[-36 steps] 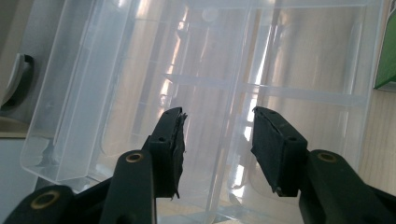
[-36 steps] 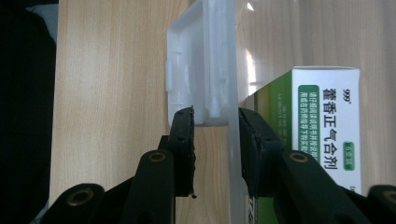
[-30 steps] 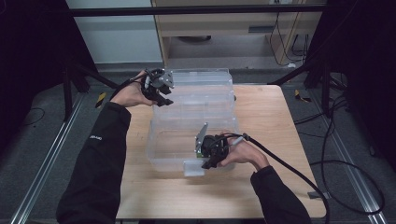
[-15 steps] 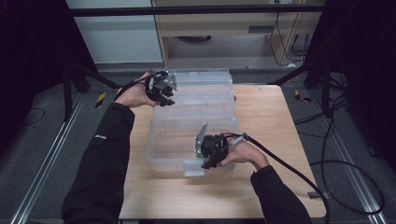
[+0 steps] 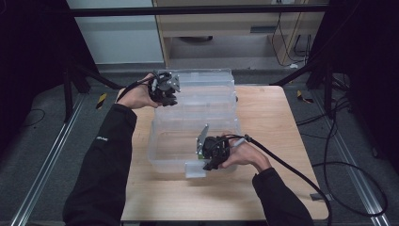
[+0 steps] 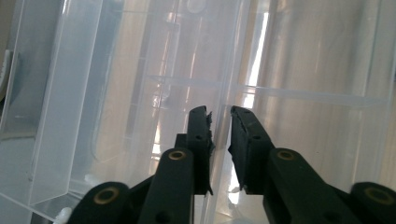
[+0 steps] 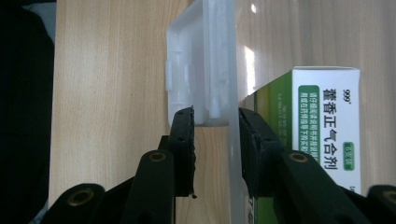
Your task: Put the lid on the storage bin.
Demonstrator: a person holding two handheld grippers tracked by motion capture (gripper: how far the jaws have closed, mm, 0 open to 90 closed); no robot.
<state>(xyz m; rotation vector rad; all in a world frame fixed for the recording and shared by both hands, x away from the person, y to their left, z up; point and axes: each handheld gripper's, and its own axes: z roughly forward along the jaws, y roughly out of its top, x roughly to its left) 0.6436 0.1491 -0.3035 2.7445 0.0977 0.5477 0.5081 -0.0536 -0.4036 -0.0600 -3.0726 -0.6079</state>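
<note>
A clear plastic storage box (image 5: pixel 162 157) stands on the wooden table (image 5: pixel 277 127), its lid (image 5: pixel 207 89) swung back at the far side. My left gripper (image 5: pixel 168 99) is at the lid's far left corner. In the left gripper view the left gripper (image 6: pixel 220 116) has just been closing, and a thin clear lid wall (image 6: pixel 229 60) stands in the narrow gap left between the pads. My right gripper (image 5: pixel 207 164) is at the front wall. The right gripper (image 7: pixel 215 116) is shut on that clear wall by the white latch (image 7: pixel 196 70). A green and white medicine carton (image 7: pixel 327 121) lies inside.
The box takes up the table's left half; bare wood lies to the right and in front. Black cables (image 5: pixel 301 174) trail from the right gripper off the table's right edge. A cabinet (image 5: pixel 226 28) and dark frame posts stand beyond the table.
The left hand shifted slightly right along the lid's far left corner. The right hand and the box kept still.
</note>
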